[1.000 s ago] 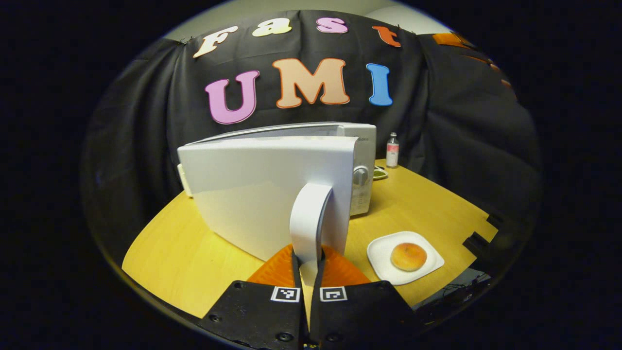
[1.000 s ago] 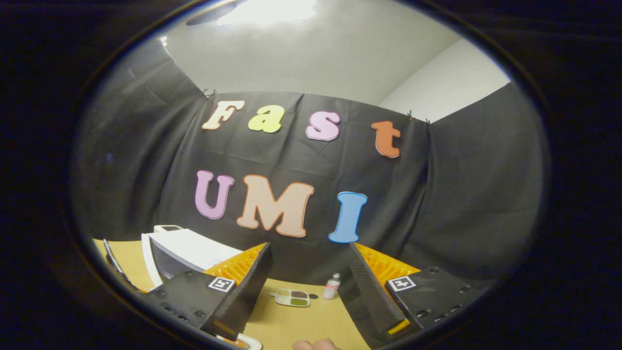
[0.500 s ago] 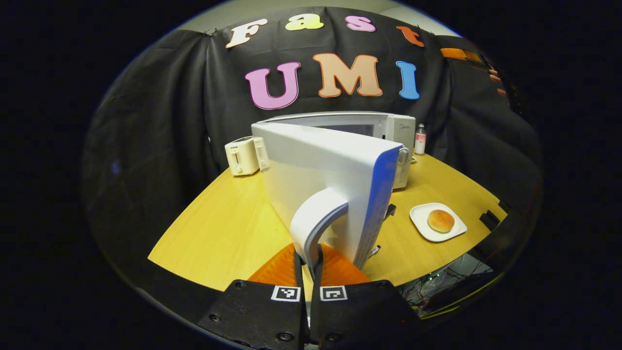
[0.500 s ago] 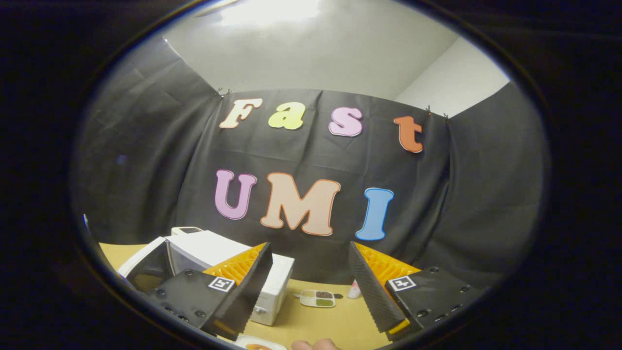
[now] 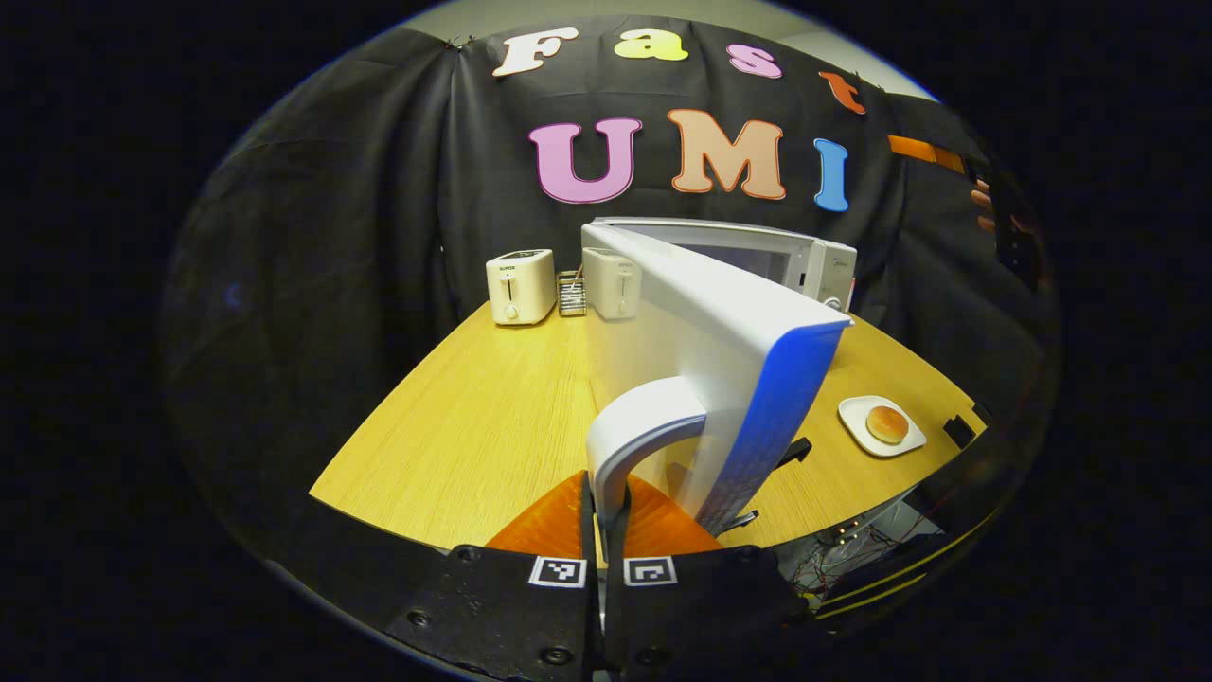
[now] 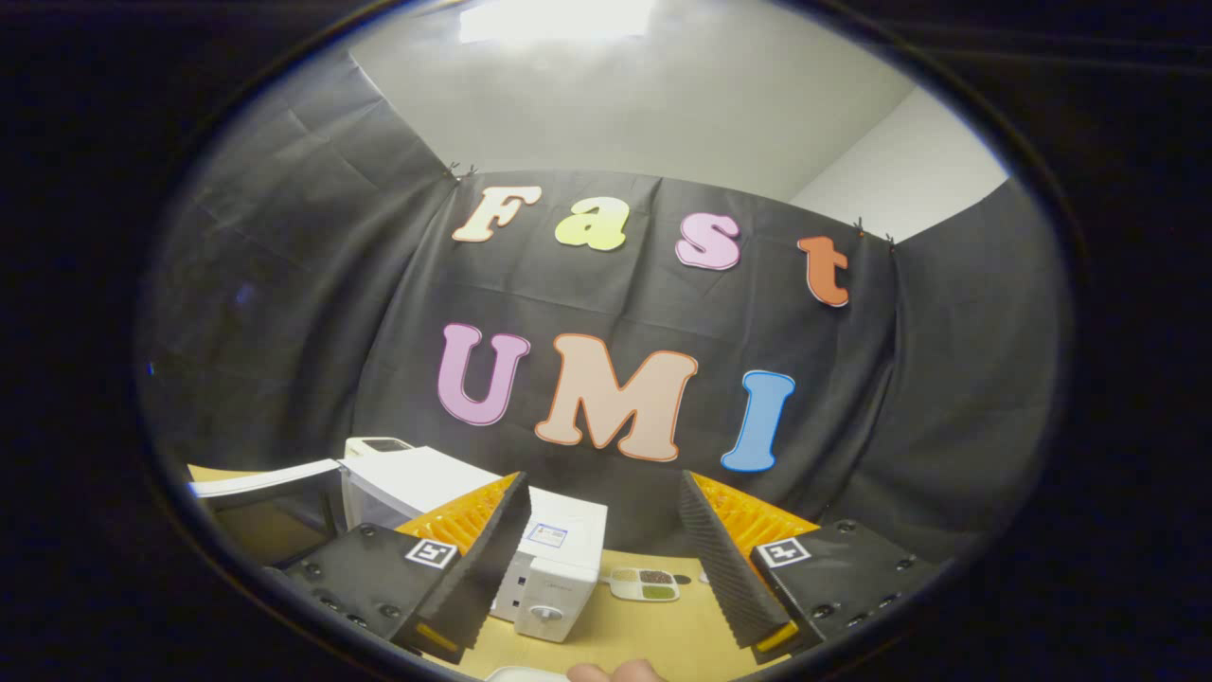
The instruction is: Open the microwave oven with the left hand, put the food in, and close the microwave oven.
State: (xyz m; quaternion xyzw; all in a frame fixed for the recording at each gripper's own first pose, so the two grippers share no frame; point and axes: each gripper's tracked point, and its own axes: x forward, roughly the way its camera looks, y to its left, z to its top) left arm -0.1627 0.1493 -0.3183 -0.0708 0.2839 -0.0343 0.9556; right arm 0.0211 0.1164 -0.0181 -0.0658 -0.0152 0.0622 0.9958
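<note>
In the left gripper view the white microwave oven (image 5: 814,260) stands at the back of the wooden table, its door (image 5: 720,350) swung wide toward me. My left gripper (image 5: 603,507) is shut on the door's curved white handle (image 5: 634,436). A bun (image 5: 887,423) lies on a white plate (image 5: 864,438) at the table's right front. In the right gripper view my right gripper (image 6: 601,530) hangs open in the air with nothing between its fingers, tilted up toward the wall; below it are the microwave oven (image 6: 559,559) and the edge of its open door (image 6: 265,478).
Two white toasters (image 5: 519,286) (image 5: 612,281) with a small rack between them stand at the table's back left. A small dish with compartments (image 6: 644,584) lies right of the microwave. A fingertip (image 6: 611,672) and a plate rim (image 6: 525,674) peek in at the bottom. The other hand (image 5: 994,213) hovers far right.
The left gripper has pulled the door farther open by its handle, revealing the toasters behind it. The right gripper's view has swung slightly, bringing the microwave's front panel into sight; its jaws stay apart.
</note>
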